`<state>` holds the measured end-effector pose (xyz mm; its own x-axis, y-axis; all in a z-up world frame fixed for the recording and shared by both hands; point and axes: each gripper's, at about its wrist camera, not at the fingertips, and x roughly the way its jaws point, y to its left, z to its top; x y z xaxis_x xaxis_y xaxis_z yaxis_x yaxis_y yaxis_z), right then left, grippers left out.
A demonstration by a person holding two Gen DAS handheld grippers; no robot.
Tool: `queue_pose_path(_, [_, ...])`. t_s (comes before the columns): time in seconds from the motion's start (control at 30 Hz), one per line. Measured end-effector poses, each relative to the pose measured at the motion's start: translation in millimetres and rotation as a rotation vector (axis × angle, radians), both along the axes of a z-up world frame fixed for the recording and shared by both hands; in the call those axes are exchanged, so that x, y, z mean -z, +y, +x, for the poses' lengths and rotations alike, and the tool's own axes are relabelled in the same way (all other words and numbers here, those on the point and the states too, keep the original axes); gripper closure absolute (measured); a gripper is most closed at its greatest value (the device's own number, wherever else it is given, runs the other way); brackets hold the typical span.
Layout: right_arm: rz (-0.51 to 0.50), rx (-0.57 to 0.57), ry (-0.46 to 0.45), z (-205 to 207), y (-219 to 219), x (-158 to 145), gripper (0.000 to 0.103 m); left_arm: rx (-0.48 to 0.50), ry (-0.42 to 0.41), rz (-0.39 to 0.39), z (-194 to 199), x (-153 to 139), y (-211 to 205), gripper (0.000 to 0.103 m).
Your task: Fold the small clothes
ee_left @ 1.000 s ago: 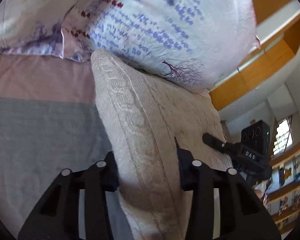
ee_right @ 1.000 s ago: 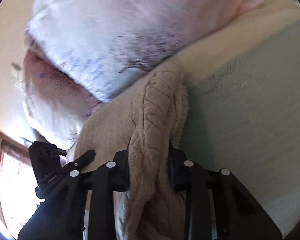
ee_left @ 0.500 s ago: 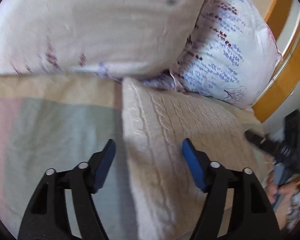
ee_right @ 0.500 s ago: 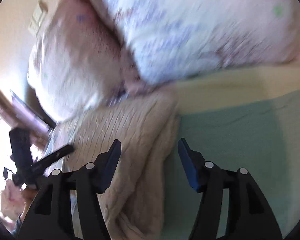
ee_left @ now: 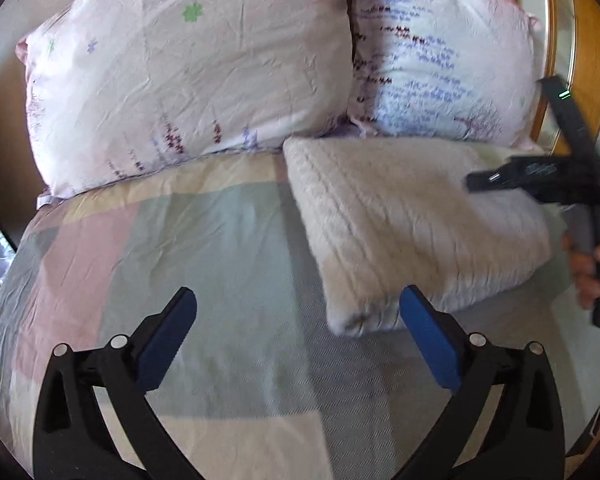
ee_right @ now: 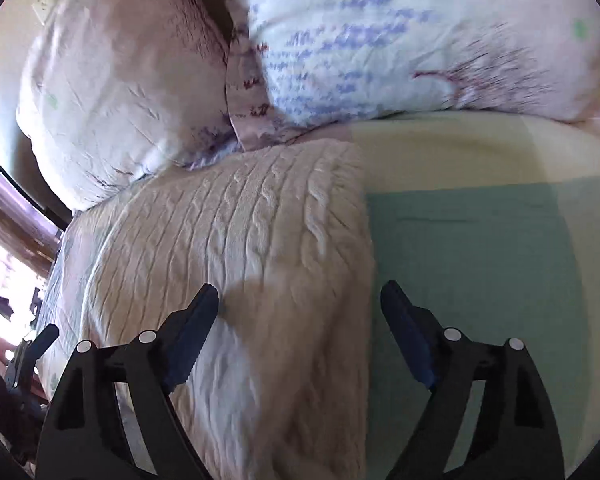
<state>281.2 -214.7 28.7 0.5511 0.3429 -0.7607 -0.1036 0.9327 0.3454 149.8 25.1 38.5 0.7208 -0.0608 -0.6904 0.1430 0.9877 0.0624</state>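
Note:
A cream cable-knit sweater (ee_left: 416,224) lies folded on the bed just in front of the pillows; it also shows in the right wrist view (ee_right: 260,248). My left gripper (ee_left: 298,314) is open and empty, held back from the sweater's near left corner. My right gripper (ee_right: 300,304) is open and empty, just above the sweater's right edge. The right gripper also shows in the left wrist view (ee_left: 540,178), over the sweater's far right side.
Two floral pillows (ee_left: 188,76) (ee_left: 440,64) stand behind the sweater against a wooden headboard (ee_left: 588,52). The bedsheet (ee_left: 204,248) has pink, green and cream blocks. A bright window side (ee_right: 4,264) lies at the left in the right wrist view.
Both grippers were shut on the sweater a second ago. They have opened, let it drop flat on the bed, and drawn back from it.

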Motion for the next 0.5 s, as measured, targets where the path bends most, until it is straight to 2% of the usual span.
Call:
queue_pose_path(0.07, [-0.021, 0.035, -0.064, -34.8, -8.2, -8.9, 0.008, 0.001, 0.030, 0.013, -3.2, 8.5, -1.6, 0.002])
queue_pose_path(0.13, [-0.024, 0.059, -0.104, -70.2, -22.3, -13.7, 0.005, -0.002, 0.078, 0.027, -5.1, 18.9, -6.1, 0.002])
queue_pose_path(0.27, [-0.131, 0.047, -0.099, -122.0, -9.6, -1.9, 0.004, 0.018, 0.126, 0.047, -9.8, 32.6, -17.7, 0.002])
queue_pose_path(0.4, [-0.239, -0.005, -0.060, -132.6, 15.5, 19.3, 0.004, 0.016, 0.137, 0.056, -13.0, 38.8, -20.8, 0.002])
queue_pose_path(0.5, [-0.279, -0.004, -0.039, -135.7, 20.8, 21.8, 0.004, 0.011, 0.167, 0.006, -10.5, 40.9, -13.4, 0.002])
